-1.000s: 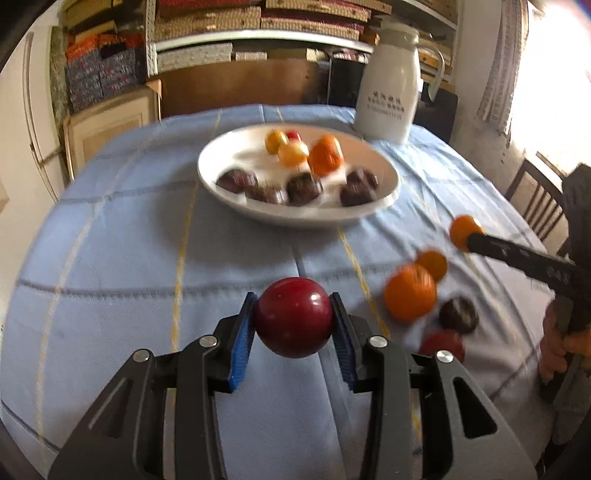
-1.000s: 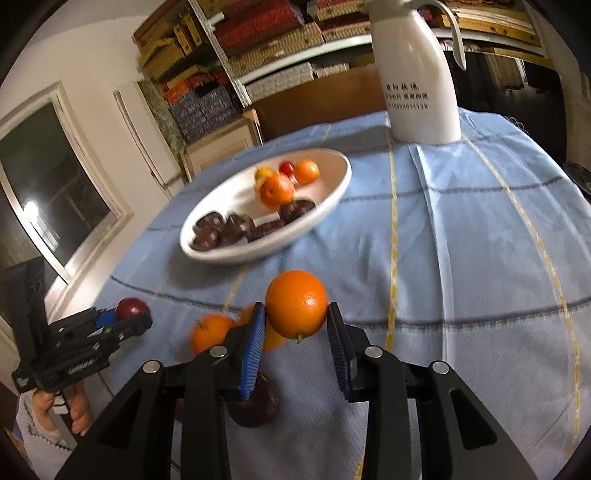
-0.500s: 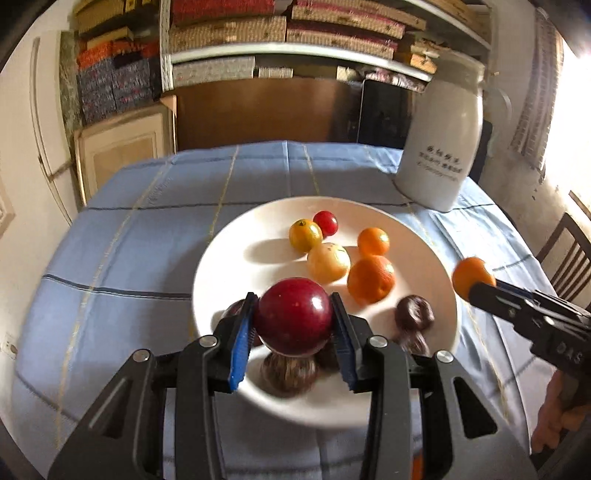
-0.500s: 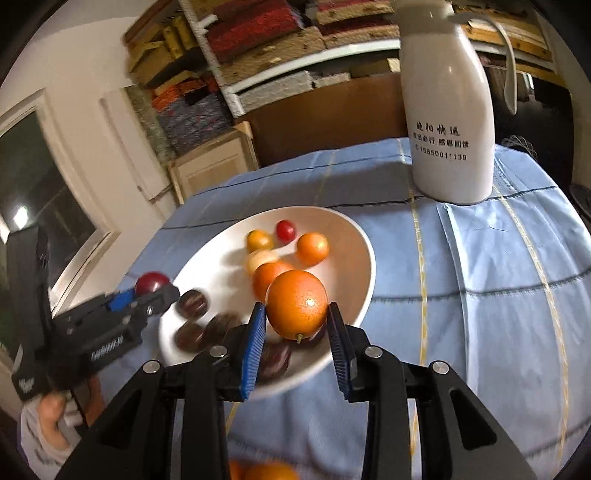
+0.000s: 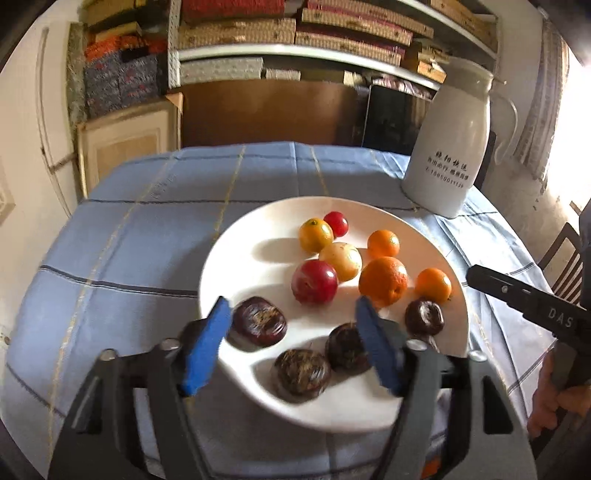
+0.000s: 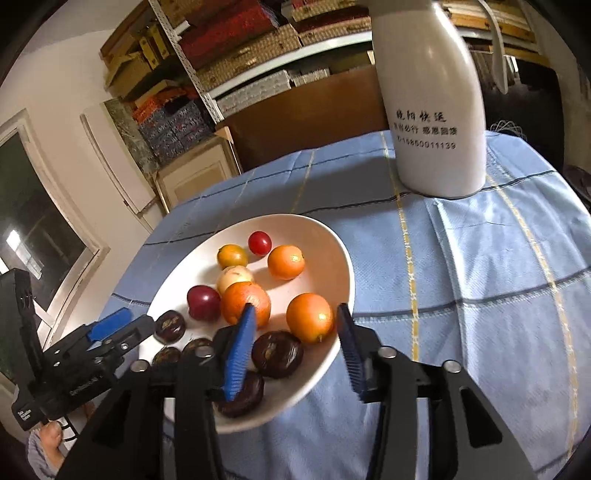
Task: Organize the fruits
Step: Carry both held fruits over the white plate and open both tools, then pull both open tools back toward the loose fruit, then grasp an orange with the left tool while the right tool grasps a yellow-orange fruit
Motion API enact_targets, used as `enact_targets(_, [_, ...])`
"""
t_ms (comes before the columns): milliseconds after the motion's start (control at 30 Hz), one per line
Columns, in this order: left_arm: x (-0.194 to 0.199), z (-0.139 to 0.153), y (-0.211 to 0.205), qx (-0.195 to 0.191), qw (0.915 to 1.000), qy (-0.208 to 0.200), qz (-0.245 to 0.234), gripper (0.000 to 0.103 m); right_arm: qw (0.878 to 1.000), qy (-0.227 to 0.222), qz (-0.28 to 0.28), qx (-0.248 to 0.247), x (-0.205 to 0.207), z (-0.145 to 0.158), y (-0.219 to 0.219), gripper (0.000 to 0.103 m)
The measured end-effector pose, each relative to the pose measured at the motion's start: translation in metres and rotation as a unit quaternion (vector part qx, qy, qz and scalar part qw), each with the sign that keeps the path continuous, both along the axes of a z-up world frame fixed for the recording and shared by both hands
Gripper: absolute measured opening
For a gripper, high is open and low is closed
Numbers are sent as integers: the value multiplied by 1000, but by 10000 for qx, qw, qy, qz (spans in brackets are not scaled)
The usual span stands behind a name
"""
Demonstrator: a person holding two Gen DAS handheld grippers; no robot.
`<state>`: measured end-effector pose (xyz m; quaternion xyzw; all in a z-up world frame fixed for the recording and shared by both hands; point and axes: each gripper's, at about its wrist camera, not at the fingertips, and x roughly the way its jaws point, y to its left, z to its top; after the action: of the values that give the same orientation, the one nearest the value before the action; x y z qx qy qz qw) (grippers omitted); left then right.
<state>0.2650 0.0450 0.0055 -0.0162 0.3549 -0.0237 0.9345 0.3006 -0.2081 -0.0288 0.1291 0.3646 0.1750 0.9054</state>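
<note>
Released glossy red plum [image 5: 314, 281] and orange [image 6: 309, 317] now on plate [image 5: 236, 258], both grippers' fingers wide

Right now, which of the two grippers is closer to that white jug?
Right. The right gripper hovers over the plate's edge nearest the white jug; the left gripper sits across the plate.

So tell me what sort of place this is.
Probably a lived-in home, a dining or storage room: a table under a blue cloth, a white jug, and shelves stacked with boxes behind.

Right gripper [image 6: 295, 345] (jaws spread) hovers over orange [image 6: 309, 322] in plate [image 6: 343, 254].
</note>
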Motion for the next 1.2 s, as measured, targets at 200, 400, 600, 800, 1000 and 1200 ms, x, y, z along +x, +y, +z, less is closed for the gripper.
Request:
enact_targets(200, [-35, -8, -3, 145, 9999, -10, -29, 74, 10000, -33, 58, 26, -37, -6, -6, 52])
enact_targets(400, [-76, -15, -19, 223, 9991, -47, -345, 83, 9999, -101, 9, -25, -70, -11, -15, 60])
enact_targets(600, [-118, -24, -42, 285, 9967, -71, -759, 86, 9995, -87, -243, 197, -86, -14, -35, 66])
enact_targets(800, [-136, -26, -63, 410, 9926, -200, -1124, 86, 9988, 16, -344, 352, -89, -18, -43, 67])
enact_targets(1000, [-132, -35, -80, 604, 9884, -42, -1391, 86, 9987, 63, -365, 351, -88, -19, -45, 67])
enact_targets(1200, [-126, -46, -91, 781, 9839, 217, -1594, 76, 9989, 71, -329, 320, -88, -19, -43, 67])
